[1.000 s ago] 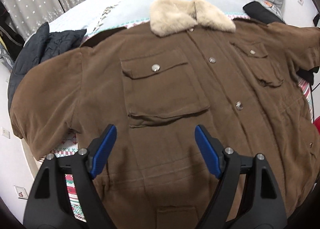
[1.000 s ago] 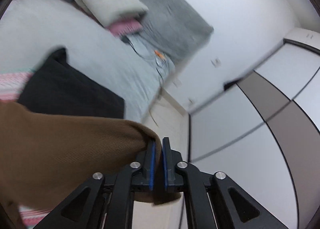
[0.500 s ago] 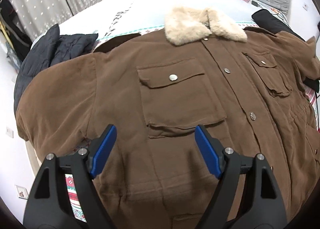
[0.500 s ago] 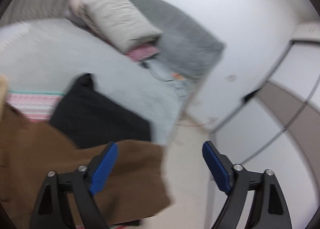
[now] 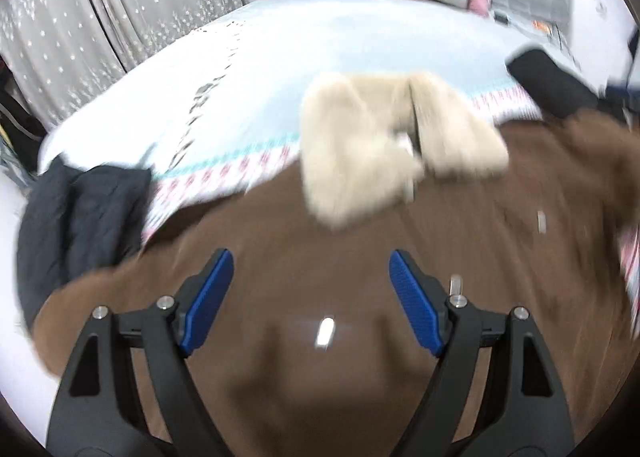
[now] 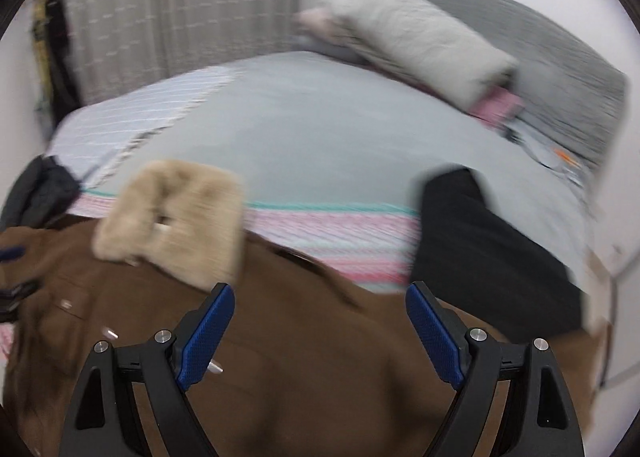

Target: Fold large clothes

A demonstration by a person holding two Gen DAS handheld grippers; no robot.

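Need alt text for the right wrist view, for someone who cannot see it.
A brown coat with a cream fur collar lies spread on a bed, seen blurred. The right tool hangs open above it, holding nothing.

Both cameras ride just behind their tools, looking steeply down and forward across the bed (image 5: 280,57). Each sits close above the brown coat (image 5: 280,225), sharing its fur collar (image 6: 172,213), the pillows (image 6: 420,41) and curtain (image 5: 100,5) beyond.
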